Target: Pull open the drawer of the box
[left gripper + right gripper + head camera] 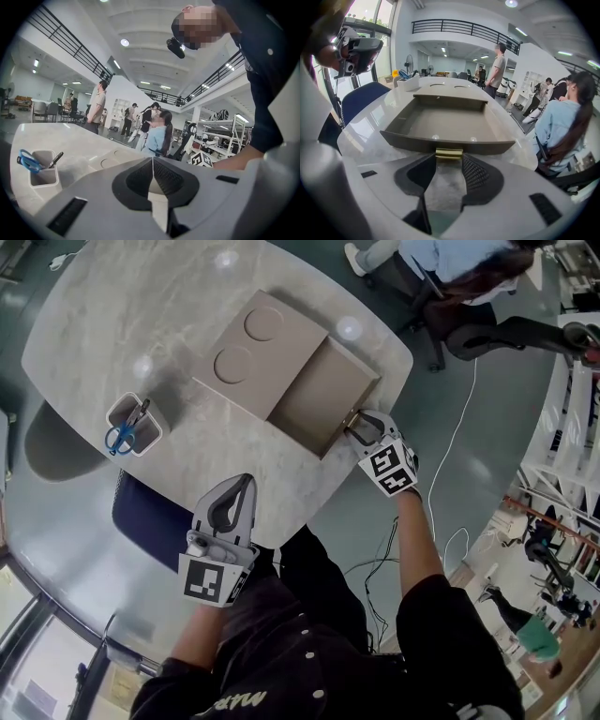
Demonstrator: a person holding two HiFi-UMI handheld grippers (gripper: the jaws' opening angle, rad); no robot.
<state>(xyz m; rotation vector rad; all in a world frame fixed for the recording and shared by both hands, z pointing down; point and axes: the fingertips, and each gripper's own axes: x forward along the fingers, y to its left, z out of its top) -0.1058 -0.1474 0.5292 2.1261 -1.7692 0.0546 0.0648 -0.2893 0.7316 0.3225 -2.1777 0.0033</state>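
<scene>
Lying clamped between the right gripper jaws is the drawer handle.

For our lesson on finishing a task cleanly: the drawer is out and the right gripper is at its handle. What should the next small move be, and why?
Probably open the right gripper and ease it back. The drawer already stands far out of the box, its inside fully showing, and the jaws seem closed on the brass handle, so pulling looks finished.
</scene>
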